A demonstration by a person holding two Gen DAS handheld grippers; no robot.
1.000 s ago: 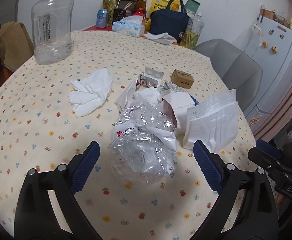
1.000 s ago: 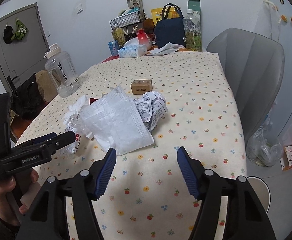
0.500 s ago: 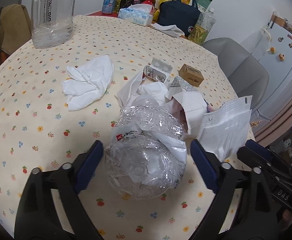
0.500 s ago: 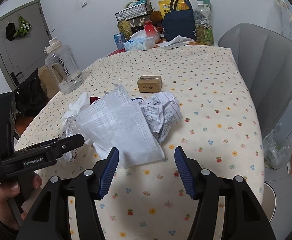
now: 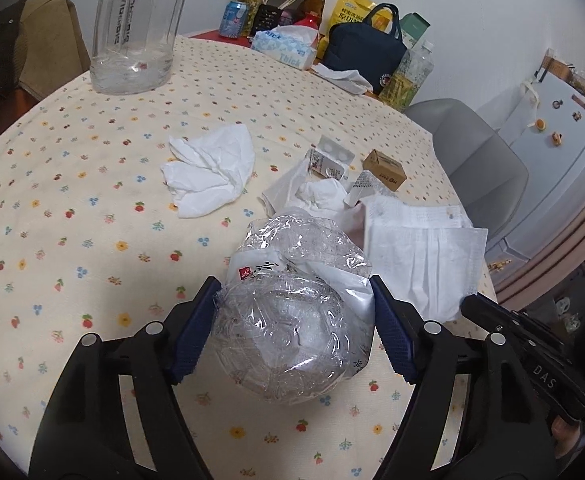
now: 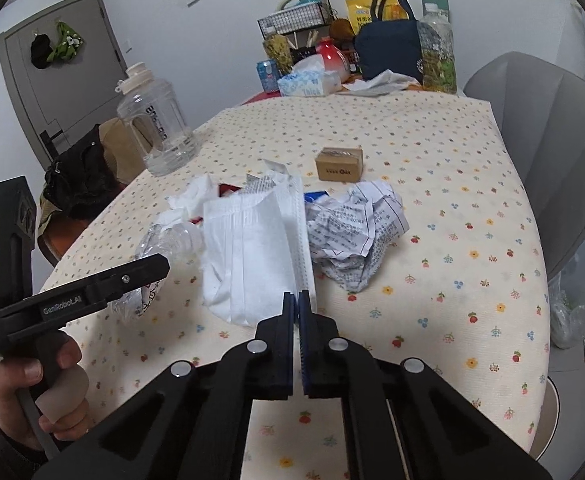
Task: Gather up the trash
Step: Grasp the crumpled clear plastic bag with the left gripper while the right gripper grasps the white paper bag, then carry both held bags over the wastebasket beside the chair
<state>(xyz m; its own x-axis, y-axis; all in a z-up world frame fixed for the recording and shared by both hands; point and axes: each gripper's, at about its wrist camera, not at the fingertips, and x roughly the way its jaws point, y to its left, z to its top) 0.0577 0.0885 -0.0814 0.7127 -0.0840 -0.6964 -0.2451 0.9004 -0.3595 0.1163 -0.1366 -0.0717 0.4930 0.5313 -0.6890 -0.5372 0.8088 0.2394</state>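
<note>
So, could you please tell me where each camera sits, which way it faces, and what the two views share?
Left wrist: on the left hand-held gripper, looking down across the floral table; its blue pads flank the crushed plastic bottle, jaws just closing.
Right wrist: on the right hand-held gripper, looking down the table; its pads are shut on the white face mask edge; the person's left hand shows.
Shared: bottle, mask, small cardboard box, clear water jug, and each other's gripper.

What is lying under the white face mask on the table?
The face mask partly covers a crushed plastic bottle and crumpled printed paper. Anything else beneath is hidden.
</note>
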